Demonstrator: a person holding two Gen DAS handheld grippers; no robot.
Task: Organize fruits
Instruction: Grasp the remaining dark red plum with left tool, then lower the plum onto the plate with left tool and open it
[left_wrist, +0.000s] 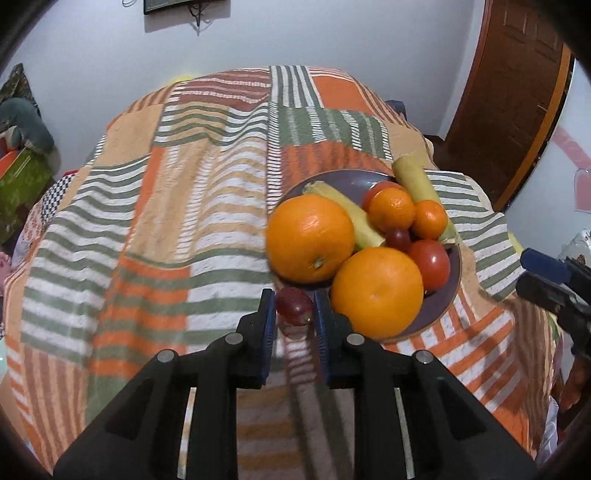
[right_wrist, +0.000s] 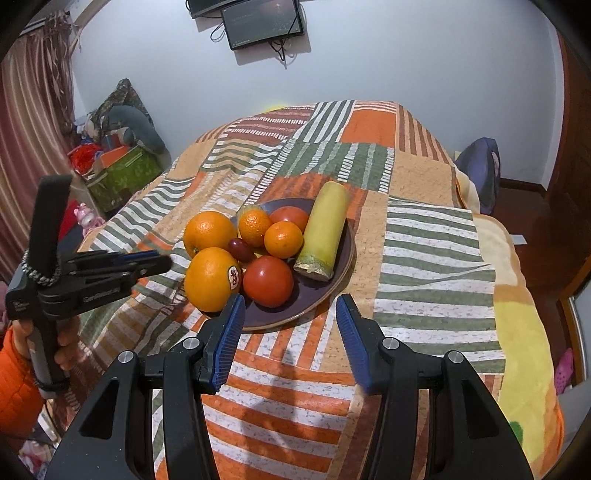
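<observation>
Left gripper (left_wrist: 294, 314) tilts downward, fingers clamped on a grape (left_wrist: 294, 305); right gripper (right_wrist: 290, 328) fingers apart.

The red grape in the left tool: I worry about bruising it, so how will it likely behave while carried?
The red grape looks smooth and glossy, so it may slip between the left tool's pads. It is small and rounded, so it would probably roll if dropped on the striped cloth. Thin skin likely bruises under hard squeezing.
</observation>
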